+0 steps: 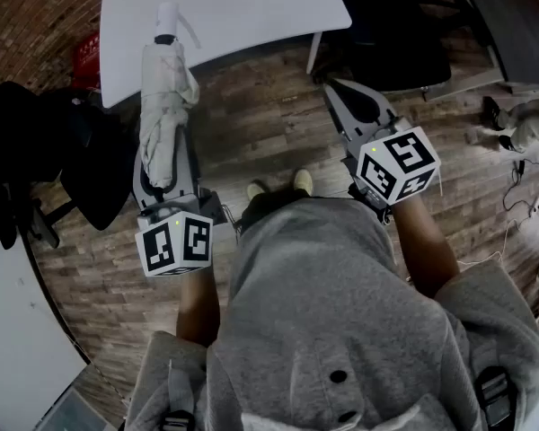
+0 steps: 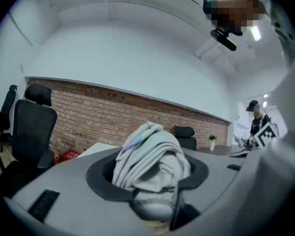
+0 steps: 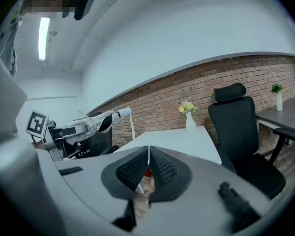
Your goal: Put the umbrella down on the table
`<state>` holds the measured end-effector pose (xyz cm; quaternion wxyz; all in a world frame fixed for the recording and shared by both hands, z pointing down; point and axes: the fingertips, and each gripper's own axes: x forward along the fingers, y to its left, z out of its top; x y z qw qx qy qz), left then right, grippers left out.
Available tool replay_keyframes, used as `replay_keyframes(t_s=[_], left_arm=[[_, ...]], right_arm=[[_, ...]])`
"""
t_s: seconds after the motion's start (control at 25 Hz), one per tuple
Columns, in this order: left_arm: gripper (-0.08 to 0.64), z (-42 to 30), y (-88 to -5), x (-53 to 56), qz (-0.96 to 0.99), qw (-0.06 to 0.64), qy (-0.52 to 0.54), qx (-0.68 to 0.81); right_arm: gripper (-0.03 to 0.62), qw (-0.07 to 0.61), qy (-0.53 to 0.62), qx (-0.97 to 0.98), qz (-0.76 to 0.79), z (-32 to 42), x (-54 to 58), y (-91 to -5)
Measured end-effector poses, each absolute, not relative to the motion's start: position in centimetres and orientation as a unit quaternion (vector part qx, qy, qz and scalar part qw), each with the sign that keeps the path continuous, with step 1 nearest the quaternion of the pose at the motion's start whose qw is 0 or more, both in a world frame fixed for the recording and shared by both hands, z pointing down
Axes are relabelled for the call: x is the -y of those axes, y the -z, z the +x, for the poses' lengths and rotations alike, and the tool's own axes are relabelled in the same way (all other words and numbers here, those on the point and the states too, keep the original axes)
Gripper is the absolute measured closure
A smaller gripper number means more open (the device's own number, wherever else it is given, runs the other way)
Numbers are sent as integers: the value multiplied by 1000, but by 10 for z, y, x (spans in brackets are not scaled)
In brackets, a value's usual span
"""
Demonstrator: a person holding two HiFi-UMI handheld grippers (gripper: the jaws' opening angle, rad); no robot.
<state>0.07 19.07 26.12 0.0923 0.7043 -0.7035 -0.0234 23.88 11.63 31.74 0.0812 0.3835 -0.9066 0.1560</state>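
Note:
A folded white umbrella points away from me, its handle end over the near edge of the white table. My left gripper is shut on the umbrella's bunched canopy, which fills the space between the jaws in the left gripper view. My right gripper is held over the wooden floor to the right of the table, shut and holding nothing; its ribbed pads meet. The right gripper view also shows the umbrella at the left and the table ahead.
A vase of flowers stands on the table's far end. Black office chairs stand at the left and beyond the table. A red crate sits by the brick wall. Cables lie on the floor at the right. A person stands in the distance.

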Motion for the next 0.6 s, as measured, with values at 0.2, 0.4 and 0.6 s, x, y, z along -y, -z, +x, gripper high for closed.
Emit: replay_keyframes(t_s=[0.2,0.4,0.6], left_arm=[[327,11,-256,-196,697,80,5,712],[327,15,-247,-200,688,62,-3,723],[327,20,-240,-201,689,53,-5,722]], right_arm=[[565,69,-161,909,378,244,-120,-314],[565,61,-150,925,344,237,-126,-300],[565,41,-153,934,321,233,-133,-289]])
